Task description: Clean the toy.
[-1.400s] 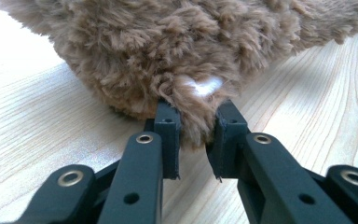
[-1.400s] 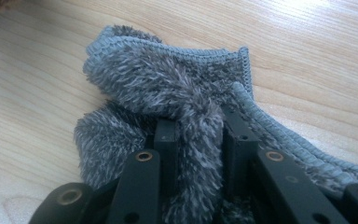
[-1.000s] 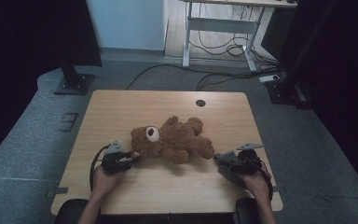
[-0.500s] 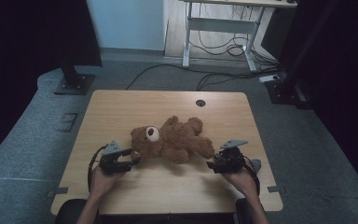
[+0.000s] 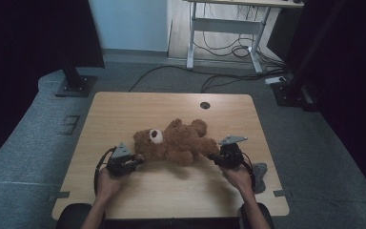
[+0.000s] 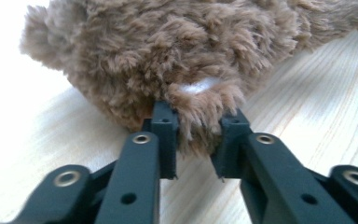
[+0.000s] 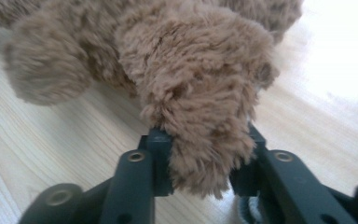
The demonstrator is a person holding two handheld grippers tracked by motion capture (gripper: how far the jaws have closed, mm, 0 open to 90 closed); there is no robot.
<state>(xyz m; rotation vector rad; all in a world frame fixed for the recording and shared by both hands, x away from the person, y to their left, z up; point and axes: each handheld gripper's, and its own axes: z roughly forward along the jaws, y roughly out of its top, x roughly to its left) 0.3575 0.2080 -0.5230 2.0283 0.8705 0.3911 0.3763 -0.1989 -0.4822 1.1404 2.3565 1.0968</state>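
A brown teddy bear (image 5: 178, 140) lies on its back across the middle of the wooden table (image 5: 138, 107), head to the left. My left gripper (image 5: 136, 160) is at the bear's head. In the left gripper view its jaws (image 6: 198, 126) have just been closing and pinch a tuft of fur at the head's edge. My right gripper (image 5: 214, 156) is at the bear's right end. In the right gripper view its jaws (image 7: 205, 140) have just been closing and squeeze a furry limb (image 7: 205, 93) between them.
A round cable hole (image 5: 205, 105) sits in the table's far middle. A small grey thing (image 5: 261, 171) lies near the right edge beside the right hand. On the floor beyond stand a black stand base (image 5: 74, 86), cables and a desk frame (image 5: 224, 28).
The right gripper has moved left to the bear and shut on its limb. The left gripper has stayed by the head and shut on the fur.
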